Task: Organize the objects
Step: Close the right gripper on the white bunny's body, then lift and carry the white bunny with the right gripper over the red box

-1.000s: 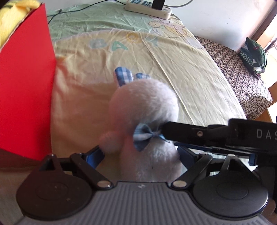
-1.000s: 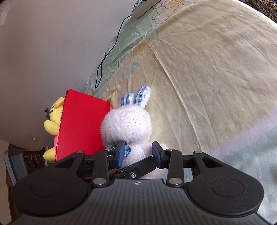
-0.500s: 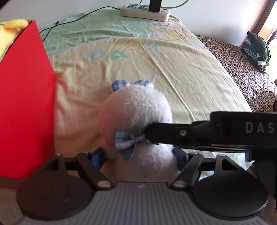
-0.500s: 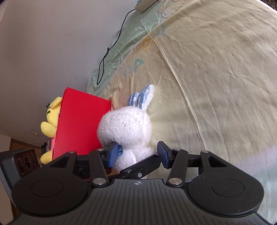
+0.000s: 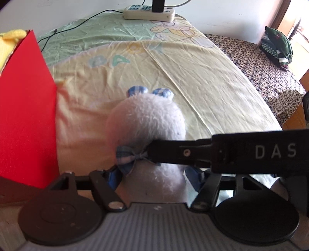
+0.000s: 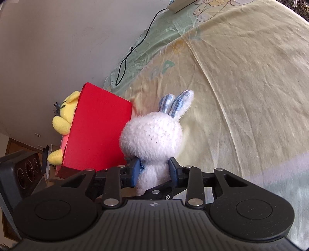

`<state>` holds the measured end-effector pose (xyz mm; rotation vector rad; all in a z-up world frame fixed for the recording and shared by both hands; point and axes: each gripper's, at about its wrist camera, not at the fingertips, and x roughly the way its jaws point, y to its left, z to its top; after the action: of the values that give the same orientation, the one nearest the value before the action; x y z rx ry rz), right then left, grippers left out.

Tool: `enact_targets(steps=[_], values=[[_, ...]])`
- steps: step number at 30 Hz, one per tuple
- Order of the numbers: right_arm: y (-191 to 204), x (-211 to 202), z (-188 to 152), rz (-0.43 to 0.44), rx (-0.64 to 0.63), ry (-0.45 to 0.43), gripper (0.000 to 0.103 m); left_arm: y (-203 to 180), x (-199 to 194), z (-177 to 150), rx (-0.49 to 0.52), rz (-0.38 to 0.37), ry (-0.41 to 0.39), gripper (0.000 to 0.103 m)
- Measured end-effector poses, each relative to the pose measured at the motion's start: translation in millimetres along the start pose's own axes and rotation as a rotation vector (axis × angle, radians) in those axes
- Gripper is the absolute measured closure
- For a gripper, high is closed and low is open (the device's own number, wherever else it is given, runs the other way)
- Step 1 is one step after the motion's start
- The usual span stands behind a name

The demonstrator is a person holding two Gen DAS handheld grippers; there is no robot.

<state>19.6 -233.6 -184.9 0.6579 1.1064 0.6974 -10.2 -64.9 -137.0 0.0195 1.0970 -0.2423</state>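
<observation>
Bed [image 5: 193, 81] with yellow-green cartoon sheet, red box [image 5: 25, 108], power strip [image 5: 148, 14], black cable [image 6: 133, 52], dark folded clothes [image 5: 278, 48]

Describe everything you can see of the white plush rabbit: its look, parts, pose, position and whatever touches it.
The white plush rabbit is fluffy, with a round head, two blue-checked ears and a blue-checked bow at the neck. It sits upright above the yellow bedsheet, beside the red box. The right tool clamps its body just below the head with blue pads on either side. The left tool has its pads on either side of the lower body; whether they press in cannot be told.
</observation>
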Motion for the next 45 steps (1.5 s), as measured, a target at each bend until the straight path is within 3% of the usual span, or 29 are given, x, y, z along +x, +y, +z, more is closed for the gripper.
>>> enact_targets(steps=[9,18,26,36,41,45], values=[[12,-15,-26,-0.002,-0.021,0.050,0.068,0,-27,-33,-0.016,-0.055,0.002,0.037],[49,-8,-53,0.036,-0.140,0.155,0.068,21,-64,-71,-0.085,-0.042,0.001,0.036],[98,15,-67,0.140,-0.269,0.254,0.068,55,-113,-105,-0.205,0.041,-0.072,0.036],[189,59,-91,0.371,-0.453,0.380,0.068,106,-201,-153,-0.402,0.247,-0.204,0.036],[237,72,-91,0.430,-0.552,0.326,0.068,136,-237,-153,-0.415,0.289,-0.304,0.036],[263,81,-78,0.431,-0.590,0.217,0.068,169,-246,-130,-0.372,0.260,-0.385,0.036]])
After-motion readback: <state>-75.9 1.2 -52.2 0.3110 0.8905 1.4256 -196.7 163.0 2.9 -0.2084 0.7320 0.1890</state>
